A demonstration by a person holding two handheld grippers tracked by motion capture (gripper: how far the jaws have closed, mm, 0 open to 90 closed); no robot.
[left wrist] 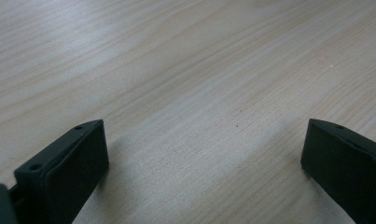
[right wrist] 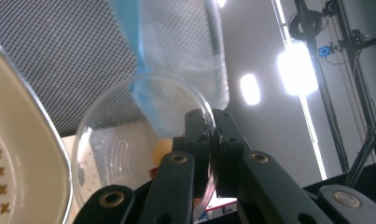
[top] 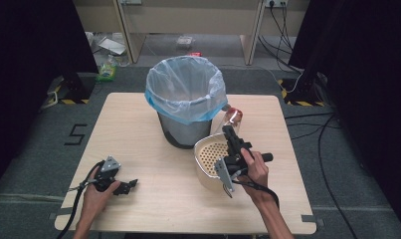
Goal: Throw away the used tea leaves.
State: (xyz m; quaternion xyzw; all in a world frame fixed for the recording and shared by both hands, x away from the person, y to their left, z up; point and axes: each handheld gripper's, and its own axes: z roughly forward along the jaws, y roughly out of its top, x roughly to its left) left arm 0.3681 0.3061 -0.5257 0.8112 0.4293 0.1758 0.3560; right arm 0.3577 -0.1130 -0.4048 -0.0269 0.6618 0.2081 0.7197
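The person's right claw [top: 230, 133] is pinching the rim of a clear plastic cup [top: 232, 118], with one jaw inside the wall and the other outside, pressed together on it. In the right gripper view the cup [right wrist: 129, 154] lies tipped so that its mouth faces the camera, and something orange sits low inside it, though the plastic is too blurred there for me to say what it is. The cup is held above the worktop [top: 153, 199], just to the right of a dark mesh waste bin [top: 180, 132] lined with a pale blue plastic bag [top: 185, 87], and right behind a cream perforated basket [top: 208, 159] that sits on the wood in front of the bin. In the right gripper view the bin's mesh wall [right wrist: 59, 56] rises close behind the cup, the blue edge of the bag [right wrist: 129, 28] hangs down over it, and the cream rim of the basket [right wrist: 31, 140] sits close at the left. The left claw [top: 131, 185] rests low over the front left part of the worktop, well apart from the bin and the basket. Its jaws are spread wide, with bare pale wood [left wrist: 199, 93] between them and nothing in their grip.
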